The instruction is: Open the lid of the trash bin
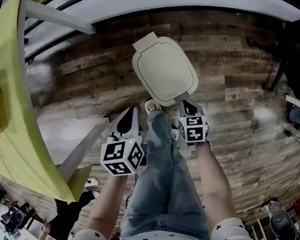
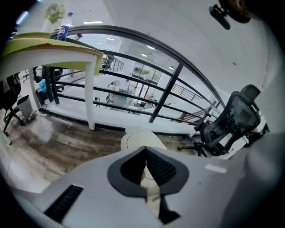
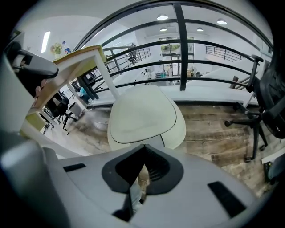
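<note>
The trash bin stands on the wood floor, straight ahead of both claws and just beyond the person's shoe. The right claw is nearer, almost at the bin's near rim; the left claw hangs back to the left. Both are clenched on nothing. The lid is pale and rounded-square, lying flat and closed, with its hinge tab on the far left

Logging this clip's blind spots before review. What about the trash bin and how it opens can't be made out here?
Any foot pedal: head view, the person's leg covers the trash bin's front base.
Bin walls: head view, hidden under the lid.
Bin's near side: both gripper views, blocked by the left gripper and the right gripper, each shut and empty.
</note>
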Action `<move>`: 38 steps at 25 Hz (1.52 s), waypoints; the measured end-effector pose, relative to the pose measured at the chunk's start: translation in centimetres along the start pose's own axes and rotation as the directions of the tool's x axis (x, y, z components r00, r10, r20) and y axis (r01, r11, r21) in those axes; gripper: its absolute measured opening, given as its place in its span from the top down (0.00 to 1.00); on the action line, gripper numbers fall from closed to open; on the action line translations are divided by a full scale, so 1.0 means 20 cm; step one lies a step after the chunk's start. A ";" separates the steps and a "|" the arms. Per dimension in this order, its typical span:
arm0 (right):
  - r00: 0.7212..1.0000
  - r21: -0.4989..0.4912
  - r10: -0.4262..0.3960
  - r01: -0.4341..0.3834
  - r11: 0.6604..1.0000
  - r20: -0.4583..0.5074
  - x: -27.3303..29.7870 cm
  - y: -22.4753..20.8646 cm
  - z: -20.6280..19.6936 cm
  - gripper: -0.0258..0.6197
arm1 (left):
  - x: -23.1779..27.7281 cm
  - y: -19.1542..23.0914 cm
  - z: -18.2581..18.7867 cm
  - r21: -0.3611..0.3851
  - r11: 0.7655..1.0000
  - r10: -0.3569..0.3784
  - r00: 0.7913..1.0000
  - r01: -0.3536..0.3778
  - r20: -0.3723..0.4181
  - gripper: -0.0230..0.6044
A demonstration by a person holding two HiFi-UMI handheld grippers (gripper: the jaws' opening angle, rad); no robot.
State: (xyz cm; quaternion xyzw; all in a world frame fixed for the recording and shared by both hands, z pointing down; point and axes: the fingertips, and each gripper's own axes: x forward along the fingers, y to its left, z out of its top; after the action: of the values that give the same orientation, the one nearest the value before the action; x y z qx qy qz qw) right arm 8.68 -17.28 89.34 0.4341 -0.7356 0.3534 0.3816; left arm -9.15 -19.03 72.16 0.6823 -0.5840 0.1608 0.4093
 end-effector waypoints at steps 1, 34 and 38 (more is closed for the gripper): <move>1.000 -0.004 -0.002 0.002 1.000 -0.005 0.01 0.00 0.00 0.97 | 0.00 0.01 0.00 -0.004 1.000 0.002 1.000 -0.002 0.001 0.94; 0.997 0.009 -0.032 0.033 0.999 -0.067 0.08 -0.01 -0.06 0.97 | -0.01 0.08 -0.04 -0.063 0.998 0.009 1.000 -0.010 -0.014 0.94; 0.997 0.013 -0.038 0.039 0.999 -0.063 0.08 -0.02 -0.06 0.97 | -0.01 0.07 -0.04 -0.068 0.998 0.006 1.000 -0.006 -0.010 0.94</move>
State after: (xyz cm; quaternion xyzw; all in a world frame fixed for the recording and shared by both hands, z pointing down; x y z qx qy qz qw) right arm 8.80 -16.96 91.36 0.4396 -0.7121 0.3647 0.4082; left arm -10.33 -18.36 73.00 0.6654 -0.5893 0.1452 0.4347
